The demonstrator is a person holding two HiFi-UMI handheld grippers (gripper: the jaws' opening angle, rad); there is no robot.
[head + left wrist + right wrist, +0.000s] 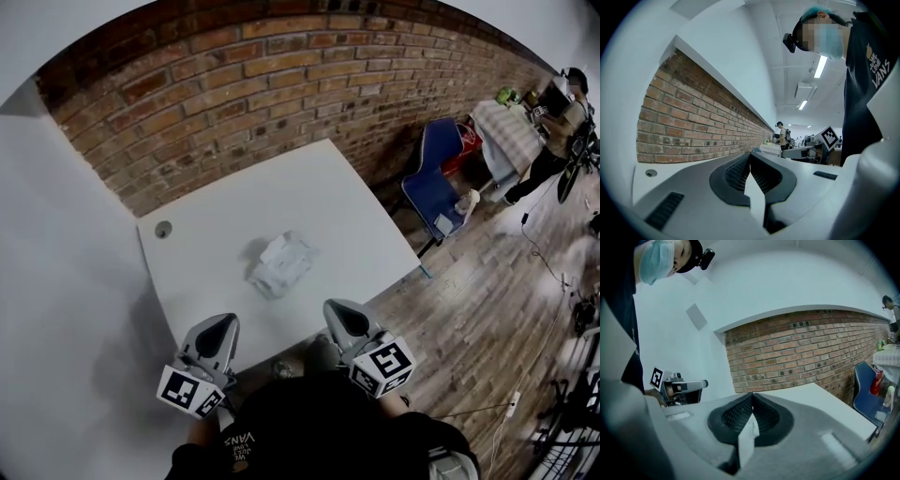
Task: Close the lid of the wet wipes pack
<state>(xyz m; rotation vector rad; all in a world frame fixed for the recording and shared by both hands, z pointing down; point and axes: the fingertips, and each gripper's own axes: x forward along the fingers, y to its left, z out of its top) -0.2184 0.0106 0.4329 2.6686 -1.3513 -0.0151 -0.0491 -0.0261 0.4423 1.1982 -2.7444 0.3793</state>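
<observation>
The wet wipes pack (280, 263) is a crinkled white packet lying near the middle of the white table (356, 216). A white flap or wipe sticks up at its far end; I cannot tell how its lid stands. My left gripper (223, 322) and right gripper (337, 307) hover at the table's near edge, both well short of the pack. Each is shut with nothing between its jaws. The left gripper (750, 153) points along the brick wall, and the right gripper (751, 393) points over the table. Neither gripper view shows the pack.
A round cable hole (164, 228) sits at the table's far left corner. The brick wall (281, 84) runs behind the table. A blue chair (434, 178) stands on the wood floor to the right. A person (561, 117) works at a distant desk.
</observation>
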